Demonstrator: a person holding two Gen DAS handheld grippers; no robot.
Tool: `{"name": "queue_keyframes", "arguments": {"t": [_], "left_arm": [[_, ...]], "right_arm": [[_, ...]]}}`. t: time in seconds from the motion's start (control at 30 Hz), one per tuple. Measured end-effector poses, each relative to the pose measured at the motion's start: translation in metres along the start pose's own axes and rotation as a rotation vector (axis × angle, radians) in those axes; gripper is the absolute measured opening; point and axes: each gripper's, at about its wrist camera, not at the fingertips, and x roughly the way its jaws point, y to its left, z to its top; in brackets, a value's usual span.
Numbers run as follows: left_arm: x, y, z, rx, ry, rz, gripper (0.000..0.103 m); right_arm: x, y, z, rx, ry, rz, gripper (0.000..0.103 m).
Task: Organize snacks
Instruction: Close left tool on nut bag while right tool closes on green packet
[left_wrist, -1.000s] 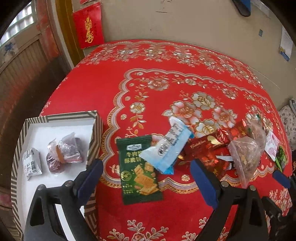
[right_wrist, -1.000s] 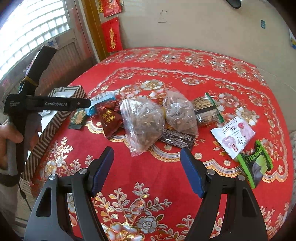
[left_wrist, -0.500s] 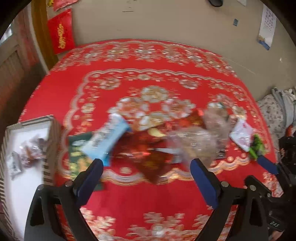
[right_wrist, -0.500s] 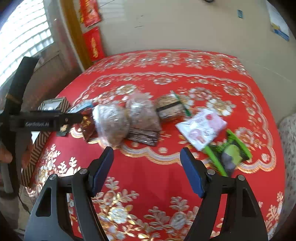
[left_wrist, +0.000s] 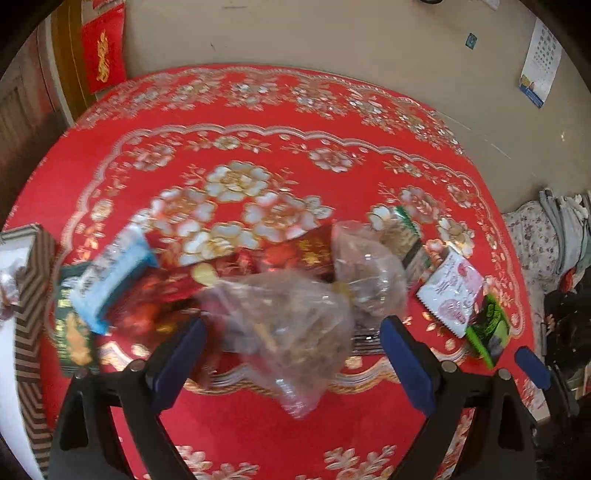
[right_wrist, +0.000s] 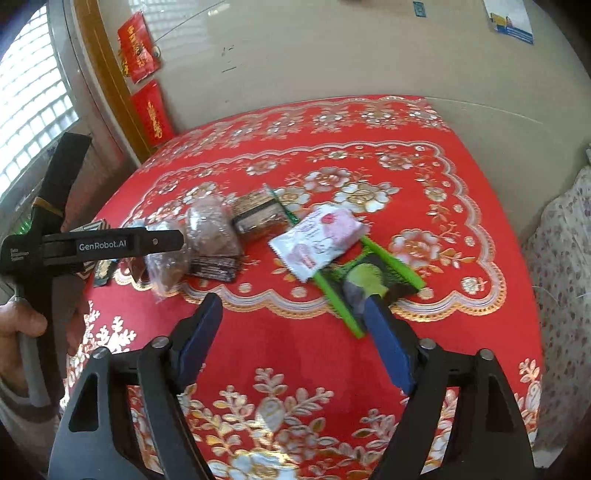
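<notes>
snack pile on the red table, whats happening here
A person holds a gripper in each hand over loose snacks on the red tablecloth. The left gripper is open above a clear bag, gripping nothing. The right gripper is opening, empty, near the green packet and the white and pink packet. A striped box sits at the left edge.

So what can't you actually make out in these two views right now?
- Striped box, left wrist view: cut off by the left edge, contents barely visible.
- Blue-white packet and green packet, left wrist view: print blurred.
- Green-edged packet, right wrist view: partly hidden behind the right gripper's finger.
</notes>
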Motion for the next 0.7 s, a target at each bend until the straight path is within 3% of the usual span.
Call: {"name": "queue_keyframes", "arguments": {"t": [0.6, 0.7], "left_arm": [[0.017, -0.017, 0.000, 0.026, 0.024, -0.002, 0.096], [0.015, -0.012, -0.001, 0.021, 0.005, -0.013, 0.077]], "right_arm": [[0.041, -0.039, 0.015, 0.239, 0.061, -0.090, 0.080], [0.048, -0.037, 0.014, 0.205, 0.044, -0.098, 0.073]]}}
